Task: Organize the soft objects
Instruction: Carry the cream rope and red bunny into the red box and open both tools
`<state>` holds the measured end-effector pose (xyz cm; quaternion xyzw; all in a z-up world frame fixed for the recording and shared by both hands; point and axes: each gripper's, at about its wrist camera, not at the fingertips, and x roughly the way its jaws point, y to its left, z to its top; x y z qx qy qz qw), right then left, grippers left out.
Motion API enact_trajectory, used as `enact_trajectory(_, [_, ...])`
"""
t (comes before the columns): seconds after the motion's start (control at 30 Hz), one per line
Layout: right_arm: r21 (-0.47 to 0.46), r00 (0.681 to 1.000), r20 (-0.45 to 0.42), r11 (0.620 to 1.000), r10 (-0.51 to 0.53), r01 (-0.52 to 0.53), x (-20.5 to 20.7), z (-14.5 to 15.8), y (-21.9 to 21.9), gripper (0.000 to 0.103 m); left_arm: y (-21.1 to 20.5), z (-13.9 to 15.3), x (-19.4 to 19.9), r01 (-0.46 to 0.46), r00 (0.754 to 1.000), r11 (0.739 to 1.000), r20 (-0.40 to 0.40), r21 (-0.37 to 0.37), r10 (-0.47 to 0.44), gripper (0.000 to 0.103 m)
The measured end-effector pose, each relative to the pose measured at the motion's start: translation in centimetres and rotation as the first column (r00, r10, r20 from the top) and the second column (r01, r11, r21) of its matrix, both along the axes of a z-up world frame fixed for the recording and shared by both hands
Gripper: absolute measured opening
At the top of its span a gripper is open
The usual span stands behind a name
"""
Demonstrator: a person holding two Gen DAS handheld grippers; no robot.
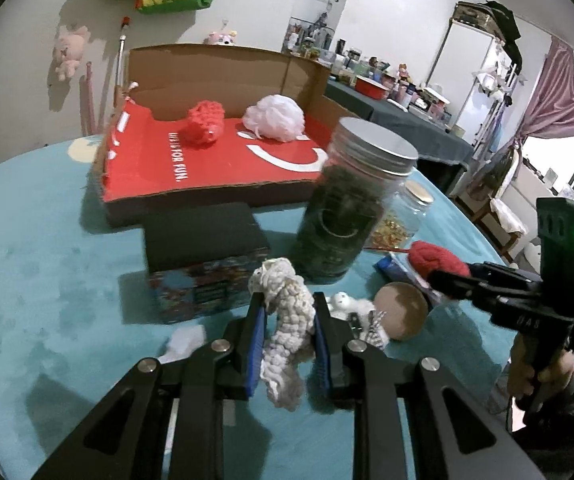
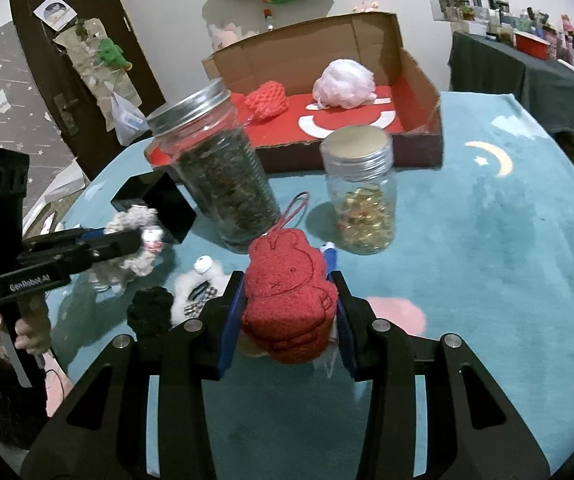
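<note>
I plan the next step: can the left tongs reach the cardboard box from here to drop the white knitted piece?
Probably yes. The left tongs hold the white knitted piece above the table; the black box and tall jar stand before the cardboard box, but passing over them looks free.

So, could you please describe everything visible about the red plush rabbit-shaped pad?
The red plush rabbit-shaped pad is flat, fuzzy terry-like fabric with stitched ears, face and arms. It stands upright, clamped at both sides by the right gripper, above the teal blanket. In the left wrist view only its top shows.
</note>
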<state>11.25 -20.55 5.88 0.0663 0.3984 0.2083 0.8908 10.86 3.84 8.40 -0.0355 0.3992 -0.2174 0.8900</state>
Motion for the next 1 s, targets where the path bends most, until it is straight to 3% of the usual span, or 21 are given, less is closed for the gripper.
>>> enact_trajectory(0.53, [0.031,0.998,-0.021,0.998,-0.062,0.062,0.5,0.3,-3.6,0.039,4.5,0.4,0.0,-0.073,0.997,0.997,-0.026,-0.004,0.073,0.024])
enact_trajectory(1.0, [0.060,0.992,-0.049,0.991,-0.113,0.116,0.8,-0.2,-6.2,0.039,8.0,-0.7,0.9,-0.156,0.986,0.987,-0.056,0.046,0.159,0.024])
